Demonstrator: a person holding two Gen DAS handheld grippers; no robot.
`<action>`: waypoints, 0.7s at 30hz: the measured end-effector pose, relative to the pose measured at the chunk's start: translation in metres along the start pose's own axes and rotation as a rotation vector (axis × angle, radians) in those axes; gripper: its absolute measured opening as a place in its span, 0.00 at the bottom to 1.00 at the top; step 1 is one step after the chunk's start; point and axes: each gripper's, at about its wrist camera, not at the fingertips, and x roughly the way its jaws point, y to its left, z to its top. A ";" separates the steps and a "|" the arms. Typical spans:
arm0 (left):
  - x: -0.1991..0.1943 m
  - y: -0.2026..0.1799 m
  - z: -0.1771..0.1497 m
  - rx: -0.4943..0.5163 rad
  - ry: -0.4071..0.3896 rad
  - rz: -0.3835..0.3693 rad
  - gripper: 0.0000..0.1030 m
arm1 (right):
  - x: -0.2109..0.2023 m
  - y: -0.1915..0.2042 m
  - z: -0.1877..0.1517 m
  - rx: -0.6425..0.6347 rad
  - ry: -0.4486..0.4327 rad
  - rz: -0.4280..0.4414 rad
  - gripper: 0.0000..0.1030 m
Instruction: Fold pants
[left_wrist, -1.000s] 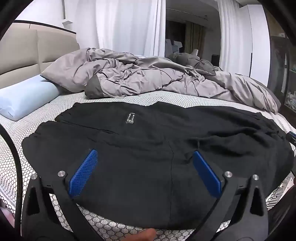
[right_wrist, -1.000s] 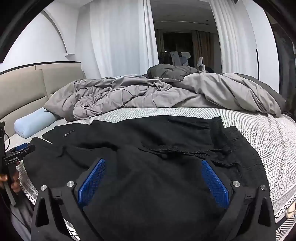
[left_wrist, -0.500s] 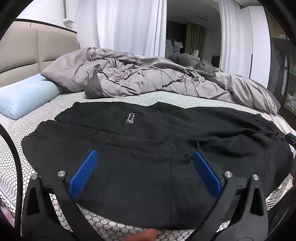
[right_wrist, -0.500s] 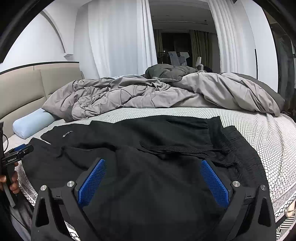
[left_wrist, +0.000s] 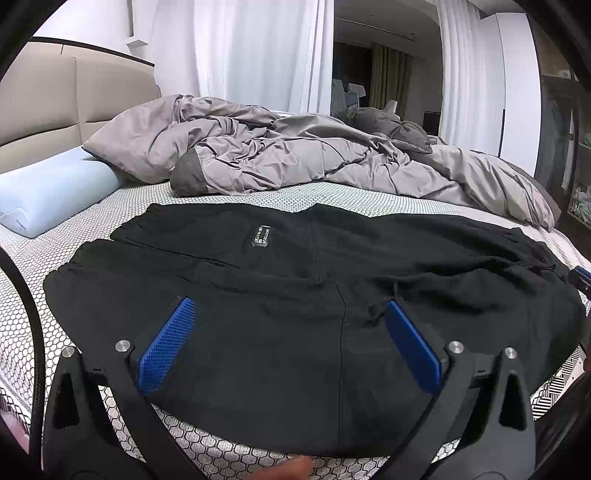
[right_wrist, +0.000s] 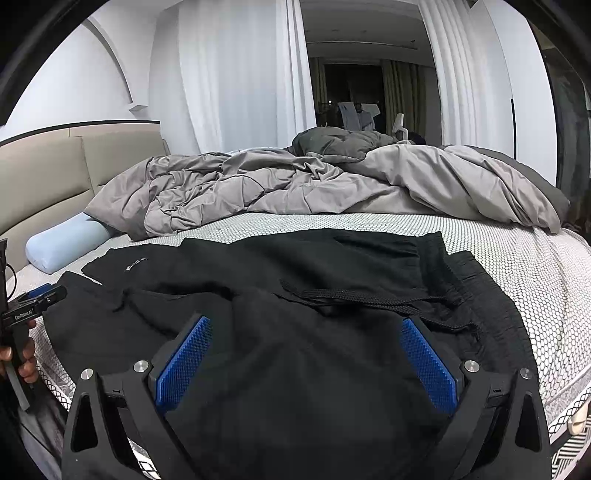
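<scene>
Black pants (left_wrist: 295, 295) lie spread across the near part of the bed, one leg folded over the other, with a small label (left_wrist: 261, 236) facing up. In the right wrist view the pants (right_wrist: 295, 295) show their waistband (right_wrist: 476, 280) and drawstring (right_wrist: 369, 297) at the right. My left gripper (left_wrist: 288, 314) is open and empty, just above the leg end. My right gripper (right_wrist: 306, 328) is open and empty, above the waist end. The left gripper also shows at the left edge of the right wrist view (right_wrist: 40, 299).
A crumpled grey duvet (left_wrist: 295, 155) fills the far half of the bed. A light blue pillow (left_wrist: 48, 188) lies at the left by the beige headboard (left_wrist: 55, 96). The mattress (left_wrist: 221, 446) has a honeycomb-patterned sheet; its near edge lies just below the pants. White curtains hang behind.
Both grippers have risen and drawn back slightly; the pants look a little lower and farther in the right wrist view. The pants have not moved. Both grippers stay open.
</scene>
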 end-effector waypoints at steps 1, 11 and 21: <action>0.000 0.000 0.000 0.000 0.000 0.000 0.99 | 0.000 0.000 0.000 0.000 0.001 -0.001 1.00; 0.000 0.000 0.000 -0.002 -0.001 -0.001 0.99 | -0.001 0.001 -0.001 -0.001 0.000 -0.004 1.00; -0.002 0.001 0.001 0.001 -0.001 -0.001 0.99 | 0.000 0.001 -0.001 -0.004 0.004 -0.002 1.00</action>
